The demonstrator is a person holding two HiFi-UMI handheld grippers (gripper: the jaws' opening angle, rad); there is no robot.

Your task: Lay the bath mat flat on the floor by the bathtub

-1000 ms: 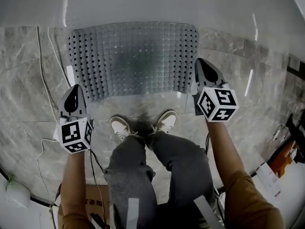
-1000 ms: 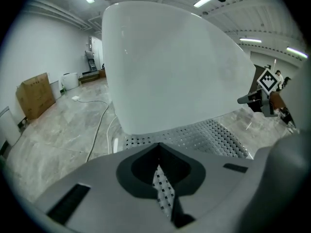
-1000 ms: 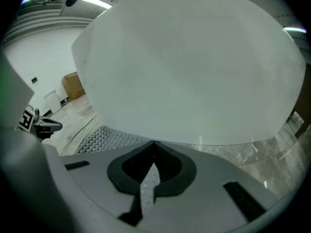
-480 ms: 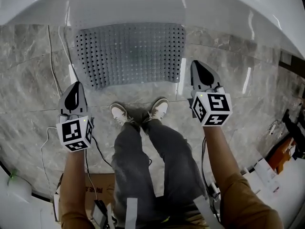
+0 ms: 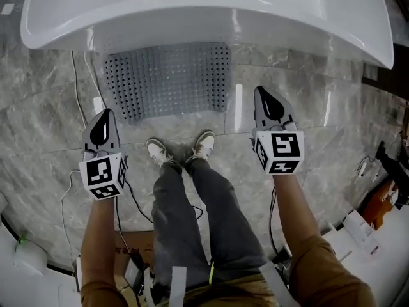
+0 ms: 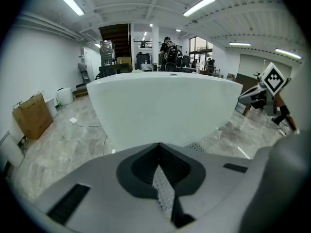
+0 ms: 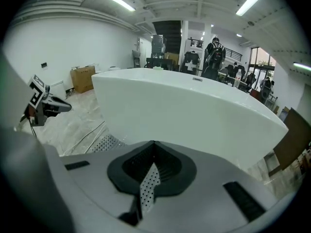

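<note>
Both your left gripper [image 5: 104, 116] and your right gripper [image 5: 262, 98] are pressed together, with nothing in them. You hold them over the floor [image 5: 38, 126], one on each side of your shoes [image 5: 158, 152]. The mat [image 5: 167, 78] lies flat on the floor right by the tub [image 5: 204, 18]. Neither gripper touches the mat

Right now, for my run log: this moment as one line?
mat: flat beside tub | left tongs: shut, empty | right tongs: shut, empty
</note>
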